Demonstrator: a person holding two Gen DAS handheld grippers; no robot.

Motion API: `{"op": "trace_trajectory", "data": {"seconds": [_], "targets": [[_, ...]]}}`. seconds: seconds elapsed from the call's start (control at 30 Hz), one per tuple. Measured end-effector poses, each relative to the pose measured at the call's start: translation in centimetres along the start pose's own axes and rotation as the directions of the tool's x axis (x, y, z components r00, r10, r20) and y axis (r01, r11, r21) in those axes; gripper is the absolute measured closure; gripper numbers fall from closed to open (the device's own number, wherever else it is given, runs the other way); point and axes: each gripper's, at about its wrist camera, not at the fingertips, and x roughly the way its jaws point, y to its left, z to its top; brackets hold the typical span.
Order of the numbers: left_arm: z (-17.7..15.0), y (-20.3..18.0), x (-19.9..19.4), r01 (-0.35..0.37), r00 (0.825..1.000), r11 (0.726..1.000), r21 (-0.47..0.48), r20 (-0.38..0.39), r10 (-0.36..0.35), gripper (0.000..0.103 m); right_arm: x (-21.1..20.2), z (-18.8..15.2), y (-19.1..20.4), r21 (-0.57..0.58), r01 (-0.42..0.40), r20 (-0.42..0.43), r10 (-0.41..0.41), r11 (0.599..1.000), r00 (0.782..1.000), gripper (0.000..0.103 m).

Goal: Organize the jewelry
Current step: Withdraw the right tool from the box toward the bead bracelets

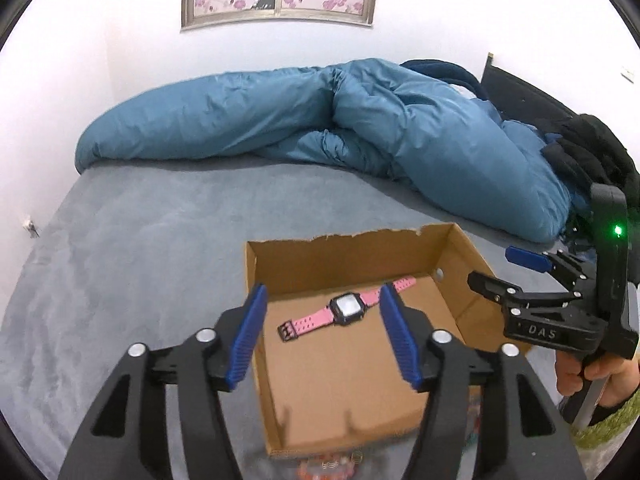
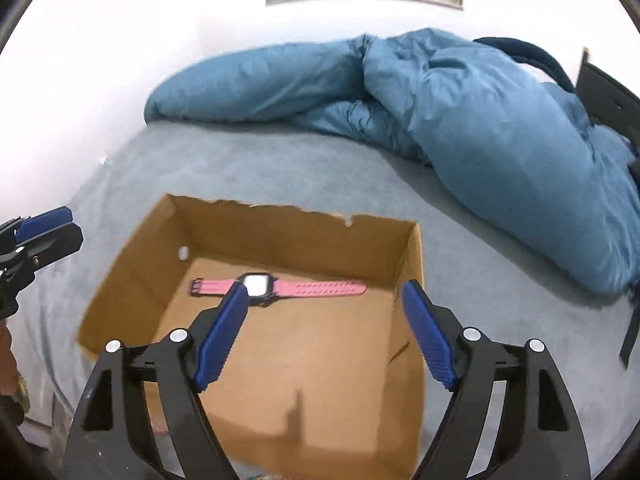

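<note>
Left wrist view: left gripper [image 1: 322, 332] hangs over the cardboard box [image 1: 452, 272], blue pads spread apart, nothing between them. Down on the box floor lies the pink watch [image 1: 344, 310], strap stretched flat, face up, toward the far wall of the box. Off to the right, right gripper [image 1: 500, 268] hovers past the box's edge, jaws parted and empty, a hand [image 1: 588, 376] on its handle. From the right wrist, its pads [image 2: 428, 340] stand wide above the box too. Beyond, grey bed [image 1: 140, 240], then a bunched blue duvet [image 1: 320, 116] against the wall.
</note>
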Motion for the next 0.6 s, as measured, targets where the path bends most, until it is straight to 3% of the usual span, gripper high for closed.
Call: {"op": "trace_trajectory", "data": {"seconds": [0.27,0.6], "targets": [[-3.4,-1.2,-6.0,-0.04,0.998,0.999,0.028,0.051,0.038,0.028,-5.8,-3.4,0.3,0.057,0.006,0.105,-0.012,0.998,0.994,0.02],[-8.4,-1.3,-8.6,-0.049,0.997,0.998,0.035,0.061,0.047,0.024,-9.2,-7.2,1.4,0.065,-0.036,0.171,0.025,0.997,0.985,0.019]]}}
